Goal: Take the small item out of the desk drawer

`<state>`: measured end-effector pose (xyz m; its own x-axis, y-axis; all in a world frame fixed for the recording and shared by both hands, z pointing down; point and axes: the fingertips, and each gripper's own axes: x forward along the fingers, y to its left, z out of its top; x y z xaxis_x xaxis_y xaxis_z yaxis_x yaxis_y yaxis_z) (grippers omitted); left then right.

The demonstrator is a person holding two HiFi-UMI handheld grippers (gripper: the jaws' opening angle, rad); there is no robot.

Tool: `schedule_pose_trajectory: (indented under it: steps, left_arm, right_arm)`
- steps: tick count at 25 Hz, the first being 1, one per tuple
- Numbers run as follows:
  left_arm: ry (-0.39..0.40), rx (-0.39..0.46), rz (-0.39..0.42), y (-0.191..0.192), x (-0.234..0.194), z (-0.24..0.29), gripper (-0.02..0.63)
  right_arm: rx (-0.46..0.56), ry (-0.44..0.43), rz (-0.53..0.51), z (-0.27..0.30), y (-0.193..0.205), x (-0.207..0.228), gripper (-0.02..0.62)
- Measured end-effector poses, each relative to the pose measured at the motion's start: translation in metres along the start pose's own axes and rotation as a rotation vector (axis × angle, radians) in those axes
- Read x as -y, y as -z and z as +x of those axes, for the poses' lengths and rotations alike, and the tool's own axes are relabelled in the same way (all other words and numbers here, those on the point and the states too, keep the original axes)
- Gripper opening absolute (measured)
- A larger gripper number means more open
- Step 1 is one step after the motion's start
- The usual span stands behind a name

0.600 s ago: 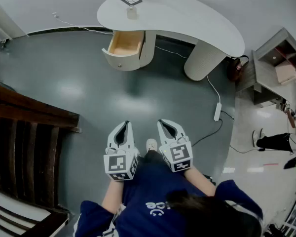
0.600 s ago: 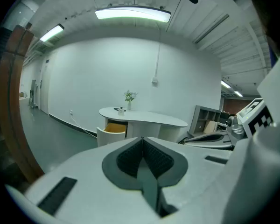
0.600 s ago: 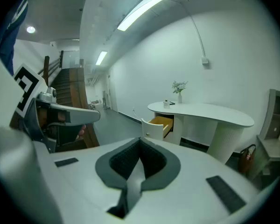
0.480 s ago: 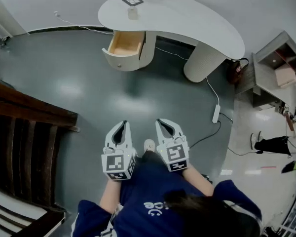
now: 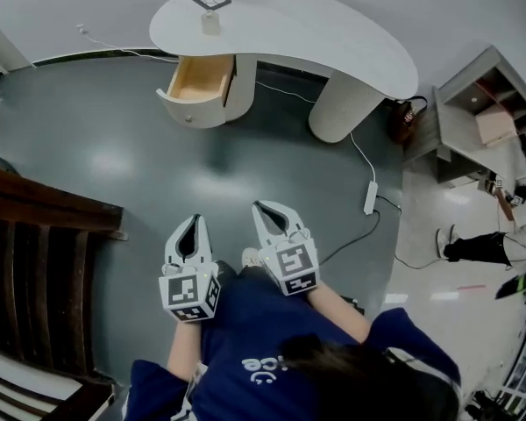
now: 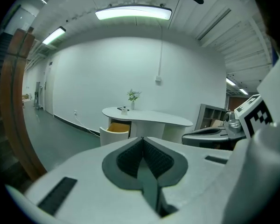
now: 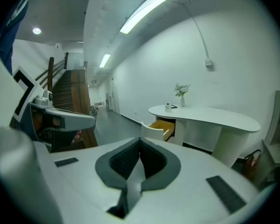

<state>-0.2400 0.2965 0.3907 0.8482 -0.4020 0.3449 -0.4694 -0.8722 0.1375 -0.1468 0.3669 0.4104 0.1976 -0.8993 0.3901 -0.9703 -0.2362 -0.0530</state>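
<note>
Left gripper (image 5: 194,221) and right gripper (image 5: 263,207): both clenched on nothing, side by side, well apart from the white kidney-shaped desk (image 5: 316,33). Its wood-lined white drawer (image 5: 195,79) is open. The small pale item (image 5: 210,22) sits on the desktop, just behind the drawer.

Bare grey floor (image 5: 149,156) runs from the left claw (image 5: 194,221) and right claw (image 5: 263,207) forward to the desk (image 5: 333,33). Far ahead of the left claw the drawer (image 5: 197,82) stands pulled out, open on top. Dark wooden railing (image 5: 44,235) sits close on the left claw's left. Power strip (image 5: 369,198) and its cable lie ahead-right of the right claw; shelf unit (image 5: 473,112) blocks further right.
</note>
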Motion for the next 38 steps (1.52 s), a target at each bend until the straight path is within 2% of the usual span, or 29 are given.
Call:
schedule_pose_trajectory:
  steps: [7, 10, 13, 20, 24, 33, 38]
  left_arm:
    - [0.042, -0.029, 0.011, 0.001, 0.014, 0.023, 0.003]
    - [0.064, -0.029, -0.004, -0.001, 0.009, 0.036, 0.003]
    - [0.088, -0.022, 0.02, -0.005, -0.002, 0.053, 0.003]
    - [0.142, -0.021, 0.118, -0.023, -0.034, 0.097, 0.004]
    - [0.183, -0.025, 0.088, -0.03, -0.062, 0.129, 0.003]
    - [0.276, -0.016, 0.087, -0.061, -0.115, 0.186, 0.003]
    - [0.294, -0.018, 0.086, -0.071, -0.133, 0.201, 0.003]
  right_arm:
    - [0.012, -0.029, 0.085, -0.003, 0.003, 0.018, 0.009]
    - [0.026, -0.053, 0.062, 0.004, 0.001, 0.017, 0.009]
    - [0.033, -0.074, 0.059, 0.016, -0.003, 0.015, 0.009]
    - [0.049, -0.035, 0.067, 0.058, -0.023, 0.027, 0.009]
    - [0.033, 0.015, 0.029, 0.098, -0.039, 0.035, 0.009]
    - [0.002, 0.13, 0.066, 0.164, -0.06, 0.047, 0.008]
    - [-0.015, 0.151, 0.091, 0.183, -0.062, 0.044, 0.008]
